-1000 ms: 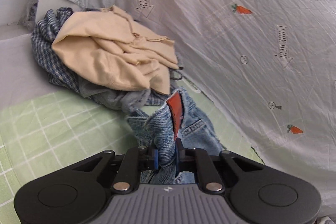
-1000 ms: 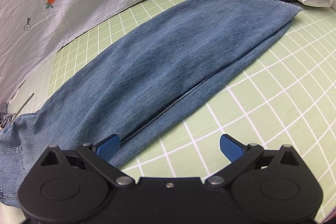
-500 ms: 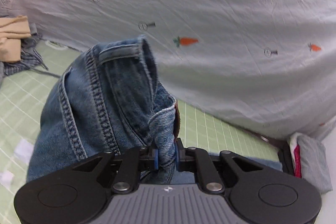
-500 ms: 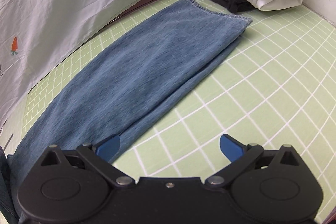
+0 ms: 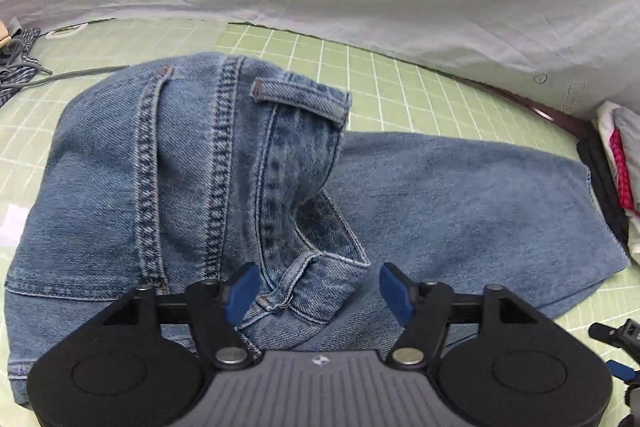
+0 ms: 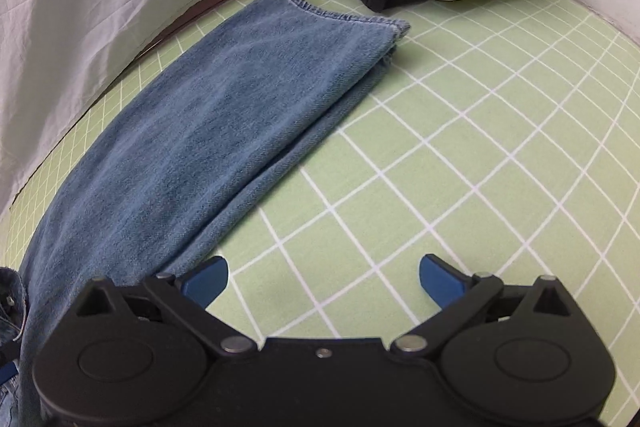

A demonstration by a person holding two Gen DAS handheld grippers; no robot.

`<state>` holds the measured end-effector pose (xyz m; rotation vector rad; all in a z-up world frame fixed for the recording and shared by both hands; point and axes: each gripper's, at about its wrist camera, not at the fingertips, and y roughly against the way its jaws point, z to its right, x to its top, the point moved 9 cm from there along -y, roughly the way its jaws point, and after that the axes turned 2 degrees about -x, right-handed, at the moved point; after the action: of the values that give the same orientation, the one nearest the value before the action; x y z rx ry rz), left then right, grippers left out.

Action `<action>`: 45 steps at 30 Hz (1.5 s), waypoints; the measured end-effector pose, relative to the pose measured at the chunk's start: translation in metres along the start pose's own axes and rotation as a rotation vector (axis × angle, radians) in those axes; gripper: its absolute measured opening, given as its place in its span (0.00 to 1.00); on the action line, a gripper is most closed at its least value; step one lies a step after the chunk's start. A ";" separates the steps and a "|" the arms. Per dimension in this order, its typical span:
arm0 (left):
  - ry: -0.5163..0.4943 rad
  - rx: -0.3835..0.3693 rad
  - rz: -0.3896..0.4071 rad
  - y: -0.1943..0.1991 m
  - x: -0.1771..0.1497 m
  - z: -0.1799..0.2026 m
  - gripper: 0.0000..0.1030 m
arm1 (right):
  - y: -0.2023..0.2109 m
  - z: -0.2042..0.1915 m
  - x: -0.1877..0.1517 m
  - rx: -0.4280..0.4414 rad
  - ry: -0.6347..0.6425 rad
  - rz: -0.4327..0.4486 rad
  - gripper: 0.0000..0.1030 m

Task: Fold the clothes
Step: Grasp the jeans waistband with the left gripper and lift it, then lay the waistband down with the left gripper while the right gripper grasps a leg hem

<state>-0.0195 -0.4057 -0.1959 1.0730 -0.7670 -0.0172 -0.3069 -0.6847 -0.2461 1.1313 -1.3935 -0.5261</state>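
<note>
Waistband carried over legs — jeans (image 5: 192,187) under just-opened left claw (image 5: 316,291).

Both views bright, evenly lit, soft diffuse light; no hard glare. Strong fisheye bending: grid lines of green mat (image 6: 500,155) curve toward 3 o'clock, dark vignette in corners at 11 and 1 o'clock. Left view slightly soft, jeans (image 5: 192,187) stitching mildly smeared. Faint shadow under jeans edge in right view, at 7 o'clock.

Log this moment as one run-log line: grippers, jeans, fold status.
left gripper: just opened, waistband released | right gripper: open, empty | jeans: waist folded over legs | mat
</note>
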 end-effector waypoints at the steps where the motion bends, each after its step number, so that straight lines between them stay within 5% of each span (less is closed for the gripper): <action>1: 0.009 0.010 0.016 0.008 0.004 -0.005 0.75 | -0.002 -0.002 0.001 -0.004 0.015 0.007 1.00; 6: 0.064 0.123 0.060 0.028 0.027 -0.045 0.81 | -0.010 -0.007 0.009 -0.025 0.080 0.066 1.00; 11: 0.019 0.311 0.003 0.012 0.042 -0.089 0.81 | -0.026 -0.005 0.036 -0.047 0.090 0.128 1.00; 18: 0.020 0.392 -0.072 -0.022 0.048 -0.106 0.94 | -0.051 0.011 0.097 -0.017 -0.073 0.208 1.00; 28: 0.054 0.471 -0.072 -0.032 0.044 -0.109 1.00 | -0.089 -0.012 0.131 -0.150 0.098 0.232 1.00; 30: 0.052 0.483 -0.072 -0.034 0.044 -0.109 1.00 | -0.088 -0.016 0.131 -0.136 0.116 0.239 0.94; 32: 0.046 0.487 -0.073 -0.035 0.044 -0.108 1.00 | -0.082 -0.022 0.130 -0.100 0.152 0.253 0.59; 35: 0.050 0.477 -0.075 -0.035 0.044 -0.109 1.00 | -0.077 -0.033 0.128 -0.054 0.188 0.248 0.20; 39: 0.045 0.439 -0.097 -0.036 0.045 -0.112 1.00 | -0.072 -0.043 0.130 -0.081 0.239 0.240 0.17; 45: -0.001 0.391 -0.156 -0.028 0.052 -0.112 1.00 | -0.030 -0.088 0.131 -0.072 0.388 0.374 0.17</action>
<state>0.0929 -0.3514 -0.2169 1.5031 -0.7015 -0.0007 -0.1923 -0.7819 -0.1903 0.8326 -1.1939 -0.0796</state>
